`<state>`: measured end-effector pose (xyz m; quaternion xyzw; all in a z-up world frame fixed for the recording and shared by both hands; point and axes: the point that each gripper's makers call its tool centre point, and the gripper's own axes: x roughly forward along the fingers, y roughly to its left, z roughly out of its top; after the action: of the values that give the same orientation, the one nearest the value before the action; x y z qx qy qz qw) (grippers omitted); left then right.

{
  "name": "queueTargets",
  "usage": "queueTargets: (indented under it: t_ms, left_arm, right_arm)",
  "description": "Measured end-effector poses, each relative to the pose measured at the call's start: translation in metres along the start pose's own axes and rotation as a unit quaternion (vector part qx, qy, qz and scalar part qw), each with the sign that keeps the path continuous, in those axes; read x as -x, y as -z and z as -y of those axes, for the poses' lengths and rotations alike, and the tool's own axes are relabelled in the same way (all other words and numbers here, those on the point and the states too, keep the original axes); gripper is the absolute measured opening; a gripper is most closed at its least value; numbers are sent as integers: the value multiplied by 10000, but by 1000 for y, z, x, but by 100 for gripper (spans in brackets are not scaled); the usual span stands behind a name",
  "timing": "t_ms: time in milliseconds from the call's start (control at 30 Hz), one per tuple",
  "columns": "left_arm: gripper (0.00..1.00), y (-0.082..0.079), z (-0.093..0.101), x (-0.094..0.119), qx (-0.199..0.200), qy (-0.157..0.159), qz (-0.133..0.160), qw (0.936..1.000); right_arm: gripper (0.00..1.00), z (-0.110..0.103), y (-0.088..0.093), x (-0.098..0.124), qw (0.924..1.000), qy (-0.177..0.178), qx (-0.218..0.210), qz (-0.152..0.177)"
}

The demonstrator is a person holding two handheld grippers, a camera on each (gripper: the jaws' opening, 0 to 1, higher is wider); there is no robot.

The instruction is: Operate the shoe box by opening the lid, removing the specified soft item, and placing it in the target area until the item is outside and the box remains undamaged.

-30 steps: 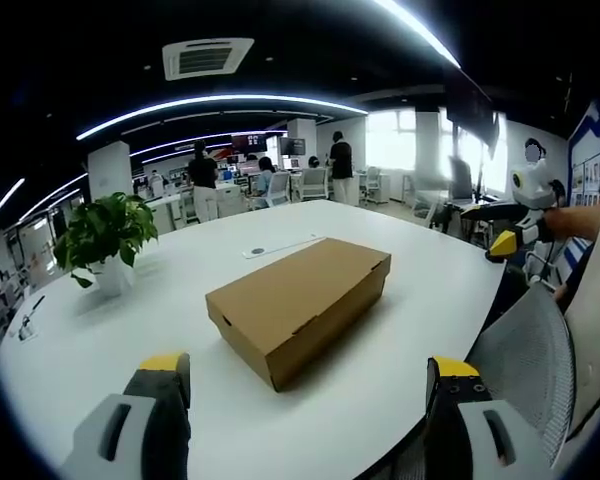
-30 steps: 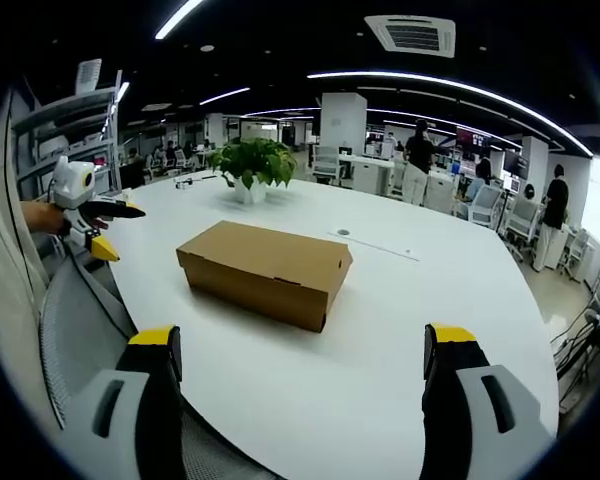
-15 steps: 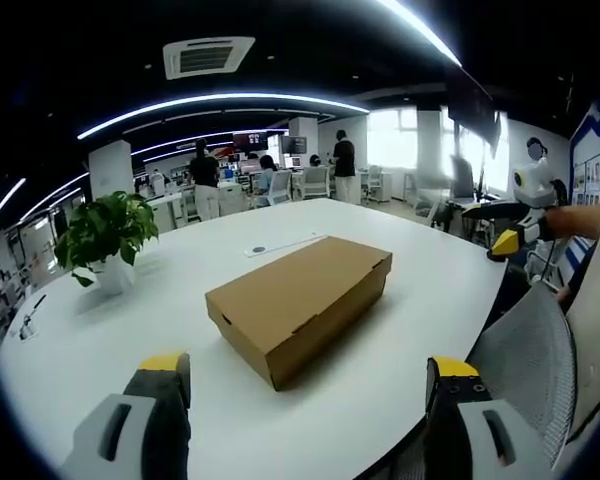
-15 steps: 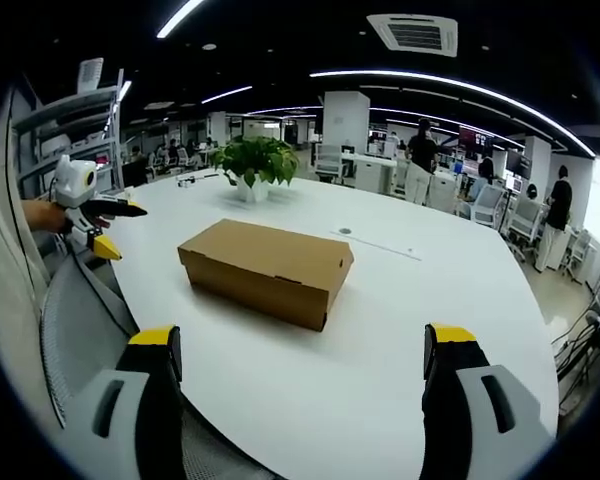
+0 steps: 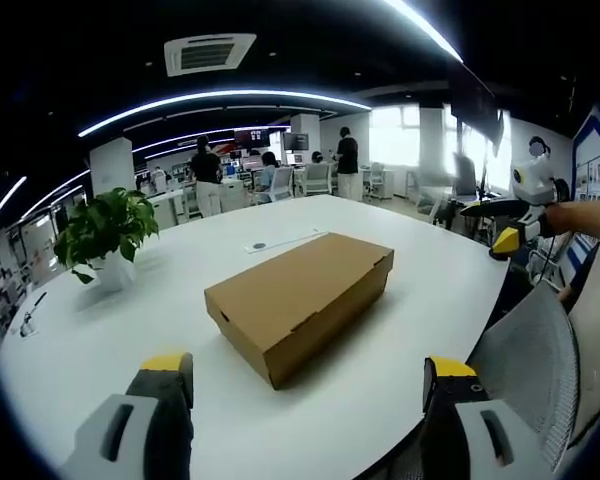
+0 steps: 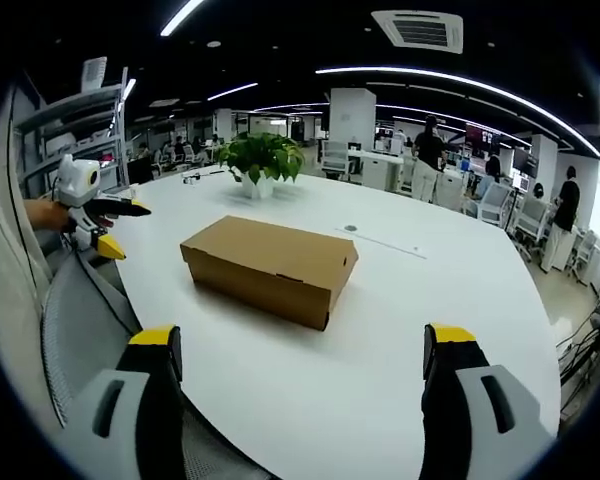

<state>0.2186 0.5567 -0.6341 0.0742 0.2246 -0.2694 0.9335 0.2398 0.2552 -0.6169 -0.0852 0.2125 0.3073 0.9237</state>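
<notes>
While the shoe box sits closed on the table, both grippers' jaws stand wide and empty, every step outstanding.

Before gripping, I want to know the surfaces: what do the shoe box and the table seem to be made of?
Shoe box: apparently brown cardboard, matte, with folded edges and a flap seam. Table: smooth white top, faintly glossy, likely laminate; the core cannot be told.

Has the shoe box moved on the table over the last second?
No. The shoe box keeps its spot relative to the potted plant and the flat strip behind it; only the cameras drifted slightly.
</notes>
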Motion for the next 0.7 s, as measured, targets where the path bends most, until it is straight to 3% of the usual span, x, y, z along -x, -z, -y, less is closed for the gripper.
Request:
queueTargets:
  t_ms: [700]
  left_arm:
    - [90, 9, 5, -19, 105, -35, -221, 9997]
  right_arm:
    - [85, 12, 7, -24, 9988, -381, 226, -211]
